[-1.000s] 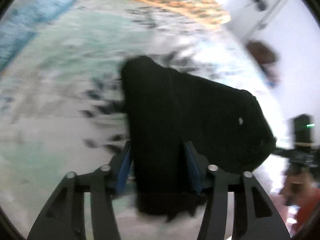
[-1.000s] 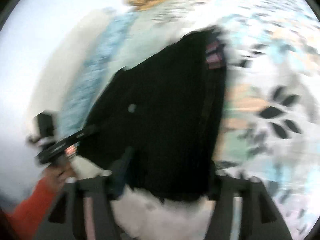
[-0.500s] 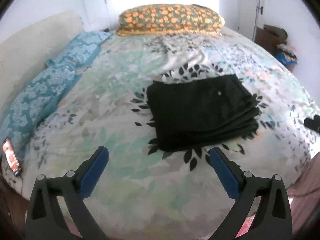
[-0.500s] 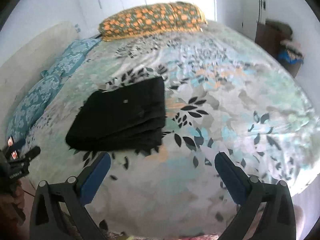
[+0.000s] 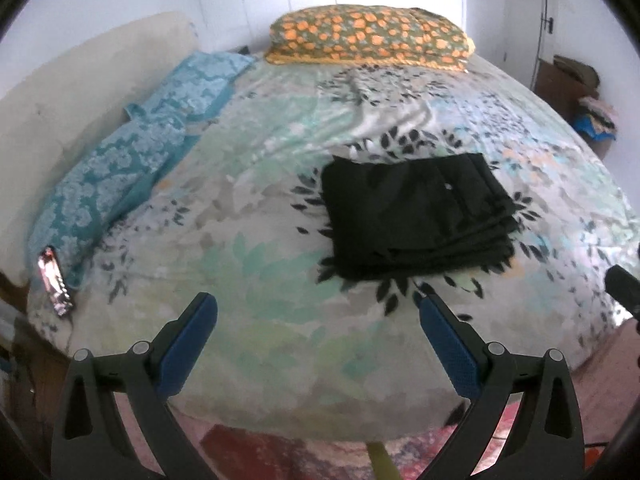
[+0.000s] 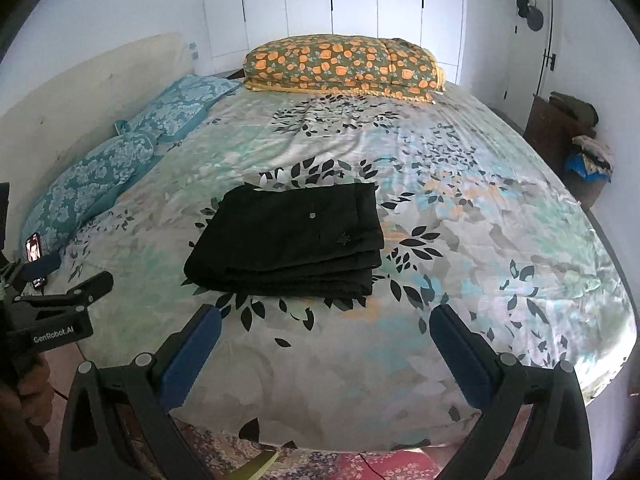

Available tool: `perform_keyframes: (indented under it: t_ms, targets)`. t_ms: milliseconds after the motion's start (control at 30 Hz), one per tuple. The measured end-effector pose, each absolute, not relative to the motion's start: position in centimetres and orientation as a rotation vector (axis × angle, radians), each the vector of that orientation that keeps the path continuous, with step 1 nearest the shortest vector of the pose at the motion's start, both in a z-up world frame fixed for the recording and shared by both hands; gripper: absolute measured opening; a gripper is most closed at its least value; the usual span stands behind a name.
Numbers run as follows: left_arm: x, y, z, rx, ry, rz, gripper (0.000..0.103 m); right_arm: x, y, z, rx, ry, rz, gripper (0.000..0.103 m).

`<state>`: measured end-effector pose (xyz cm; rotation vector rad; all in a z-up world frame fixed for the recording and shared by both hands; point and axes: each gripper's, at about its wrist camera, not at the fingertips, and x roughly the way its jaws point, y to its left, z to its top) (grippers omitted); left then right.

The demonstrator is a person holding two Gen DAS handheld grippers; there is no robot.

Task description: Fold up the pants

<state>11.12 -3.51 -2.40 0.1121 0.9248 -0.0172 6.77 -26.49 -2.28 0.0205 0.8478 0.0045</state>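
Observation:
Black pants [image 5: 416, 216] [image 6: 292, 240] lie folded into a flat stack of several layers on the floral bedsheet [image 5: 260, 264] [image 6: 460, 248]. My left gripper [image 5: 316, 312] hangs open above the bed's near edge, well short of the pants, with nothing between its blue pads. My right gripper [image 6: 324, 320] is open too, also back from the stack and holding nothing. The left gripper [image 6: 68, 304] shows at the left edge of the right wrist view. The tip of the right gripper [image 5: 622, 284] shows at the right edge of the left wrist view.
An orange-flowered pillow [image 5: 368, 36] [image 6: 344, 64] lies at the head of the bed. Two teal pillows [image 5: 132, 148] [image 6: 120, 152] line the left side, with a phone [image 5: 54, 276] [image 6: 33, 248] by the nearer one. A patterned rug [image 6: 360, 462] lies below the bed's near edge. A dark cabinet [image 6: 560, 128] with clothes stands at the right wall.
Both grippers let go of the pants, opened wide, and drew back and up from the bed. The folded stack now lies free on the sheet.

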Motion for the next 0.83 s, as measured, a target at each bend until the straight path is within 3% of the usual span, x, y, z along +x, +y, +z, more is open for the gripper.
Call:
perform_keyframes:
  t_ms: [200,833]
  targets:
    - [10.7,-3.6,-2.9,0.078,0.987,-0.055,0.102,6.2,-26.0,-2.4,-0.022,0.849,-0.023,0.103]
    - [10.0,-4.0,-2.6,0.109,0.932,-0.061,0.102,6.3,-25.8,-3.3,-0.029,0.856,-0.028,0.103]
